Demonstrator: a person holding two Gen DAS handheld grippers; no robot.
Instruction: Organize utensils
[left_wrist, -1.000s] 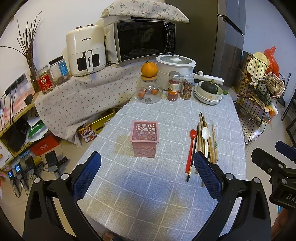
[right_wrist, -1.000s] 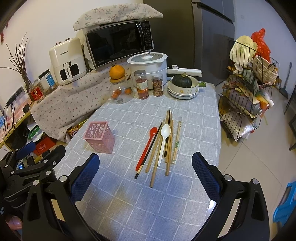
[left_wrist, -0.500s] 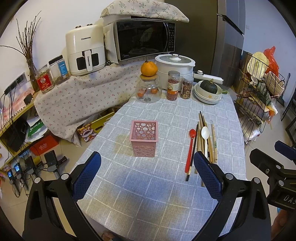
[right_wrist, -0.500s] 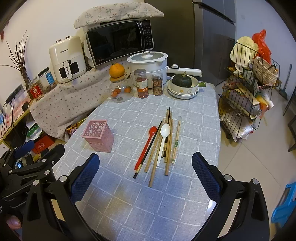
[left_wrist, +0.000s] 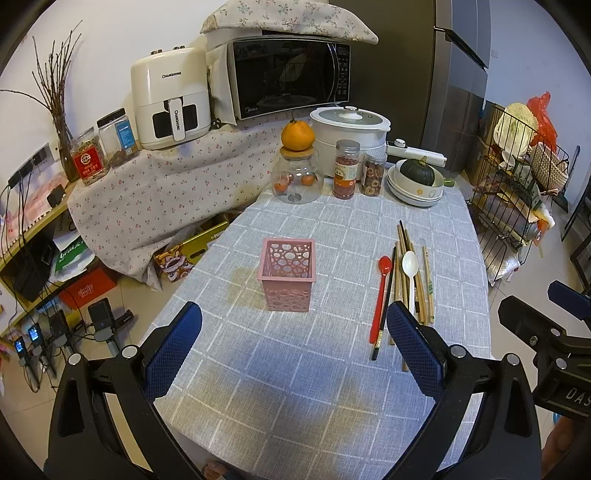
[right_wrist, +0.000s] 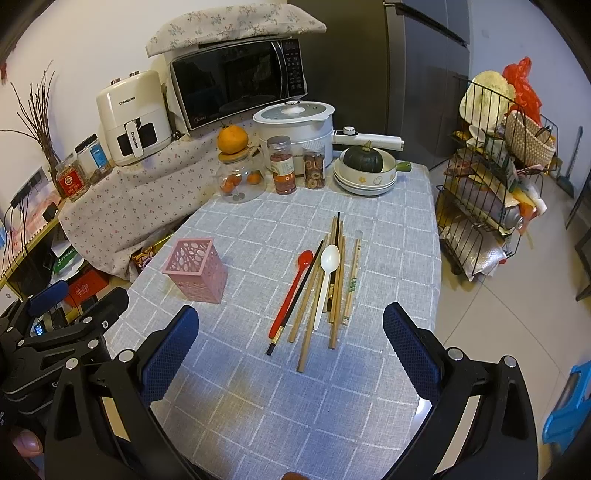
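A pink perforated square holder (left_wrist: 288, 273) stands upright on the grey checked tablecloth (left_wrist: 295, 376); it also shows in the right wrist view (right_wrist: 195, 269). Right of it lie a red spoon (left_wrist: 380, 295), a white spoon (left_wrist: 410, 275) and several wooden chopsticks (left_wrist: 424, 284) in a loose bundle, plus a black chopstick. In the right wrist view the red spoon (right_wrist: 291, 291), white spoon (right_wrist: 325, 278) and chopsticks (right_wrist: 338, 284) lie straight ahead. My left gripper (left_wrist: 293, 332) is open and empty, hovering short of the holder. My right gripper (right_wrist: 290, 338) is open and empty, above the utensils' near ends.
At the table's far end stand a glass jar with an orange on top (left_wrist: 297, 170), two snack jars (left_wrist: 346, 170), a rice cooker (left_wrist: 349, 129) and stacked bowls with a squash (left_wrist: 417, 181). A wire rack (right_wrist: 495, 192) stands right of the table. A cloth-covered shelf with appliances is left.
Both grippers have drifted slightly forward and stay open. The holder and utensils have not moved.
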